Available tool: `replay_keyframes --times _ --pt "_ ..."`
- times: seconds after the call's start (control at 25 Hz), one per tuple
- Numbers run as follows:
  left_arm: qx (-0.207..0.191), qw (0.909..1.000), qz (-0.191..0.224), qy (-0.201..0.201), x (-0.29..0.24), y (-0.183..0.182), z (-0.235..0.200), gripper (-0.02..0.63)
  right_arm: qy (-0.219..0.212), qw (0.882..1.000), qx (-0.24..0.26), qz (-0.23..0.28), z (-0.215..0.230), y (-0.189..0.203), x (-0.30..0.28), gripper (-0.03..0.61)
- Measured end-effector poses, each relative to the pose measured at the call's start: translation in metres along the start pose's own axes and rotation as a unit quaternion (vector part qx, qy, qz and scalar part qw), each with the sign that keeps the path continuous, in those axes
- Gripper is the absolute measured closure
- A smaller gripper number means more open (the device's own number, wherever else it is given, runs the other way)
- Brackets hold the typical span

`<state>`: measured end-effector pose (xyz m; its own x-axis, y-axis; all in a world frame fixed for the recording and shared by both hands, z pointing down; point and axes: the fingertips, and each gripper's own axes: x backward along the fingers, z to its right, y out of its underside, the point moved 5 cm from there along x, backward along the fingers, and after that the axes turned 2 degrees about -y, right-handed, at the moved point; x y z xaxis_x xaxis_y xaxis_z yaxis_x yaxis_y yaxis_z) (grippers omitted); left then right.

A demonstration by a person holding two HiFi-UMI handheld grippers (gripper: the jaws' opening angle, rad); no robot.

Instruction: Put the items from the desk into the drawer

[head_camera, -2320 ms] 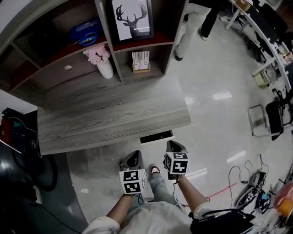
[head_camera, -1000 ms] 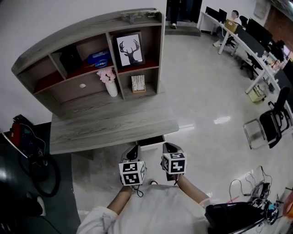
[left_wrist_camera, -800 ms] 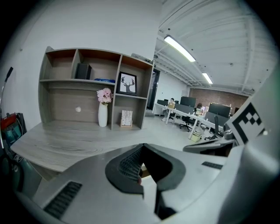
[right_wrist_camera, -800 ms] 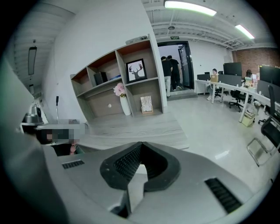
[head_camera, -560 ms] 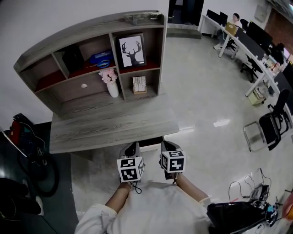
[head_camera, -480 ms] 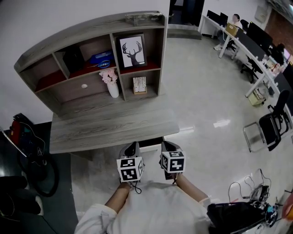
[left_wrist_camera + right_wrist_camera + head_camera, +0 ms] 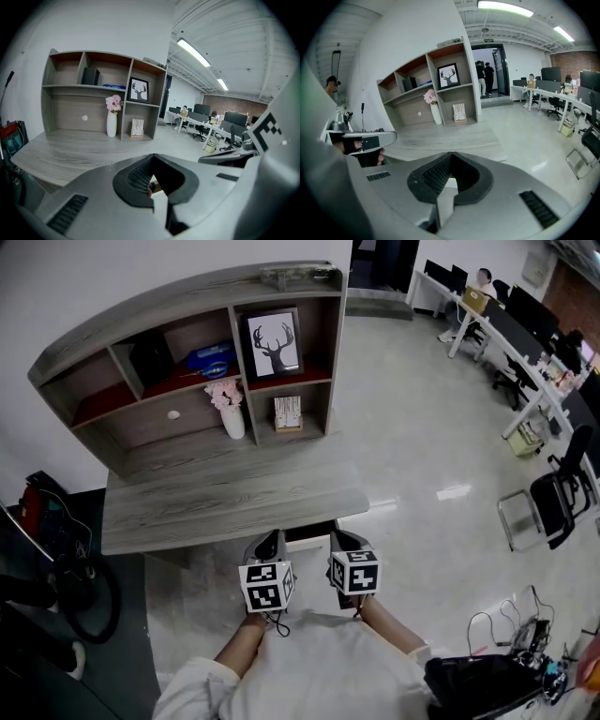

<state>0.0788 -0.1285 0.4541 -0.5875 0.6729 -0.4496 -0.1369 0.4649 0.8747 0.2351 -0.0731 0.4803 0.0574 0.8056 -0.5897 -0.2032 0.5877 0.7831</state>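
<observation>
A grey wooden desk [image 7: 230, 498] with a shelf unit stands before me, its top bare. On the shelves are a white vase of pink flowers [image 7: 232, 413], a small card stand [image 7: 287, 413], a deer picture [image 7: 276, 343], a blue item [image 7: 211, 357] and a black box [image 7: 150, 357]. Under the desk's front edge a white drawer [image 7: 309, 532] stands slightly open. My left gripper [image 7: 270, 545] and right gripper [image 7: 342, 540] hover side by side just in front of it. In the gripper views, left gripper [image 7: 152, 155] and right gripper [image 7: 450, 153] are shut with nothing held.
A black chair [image 7: 558, 493] and office desks with monitors [image 7: 525, 310] are at the right. Cables and gear [image 7: 525, 634] lie on the floor at the lower right. Dark equipment [image 7: 56, 559] sits left of the desk. People [image 7: 485, 75] stand at the far doorway.
The head view pulled back from the desk early on, so the whole shelf unit shows now. Over the last second both grippers stayed almost still by the drawer.
</observation>
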Motion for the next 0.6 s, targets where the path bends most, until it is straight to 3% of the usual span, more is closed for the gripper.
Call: replay_keyframes --times 0.6 --pt "-0.002 1.0 -0.003 0.009 -0.0006 -0.0024 -0.0085 0.606 0.011 1.0 -0.006 0.0 -0.0054 -0.0012 -0.0018 0.58"
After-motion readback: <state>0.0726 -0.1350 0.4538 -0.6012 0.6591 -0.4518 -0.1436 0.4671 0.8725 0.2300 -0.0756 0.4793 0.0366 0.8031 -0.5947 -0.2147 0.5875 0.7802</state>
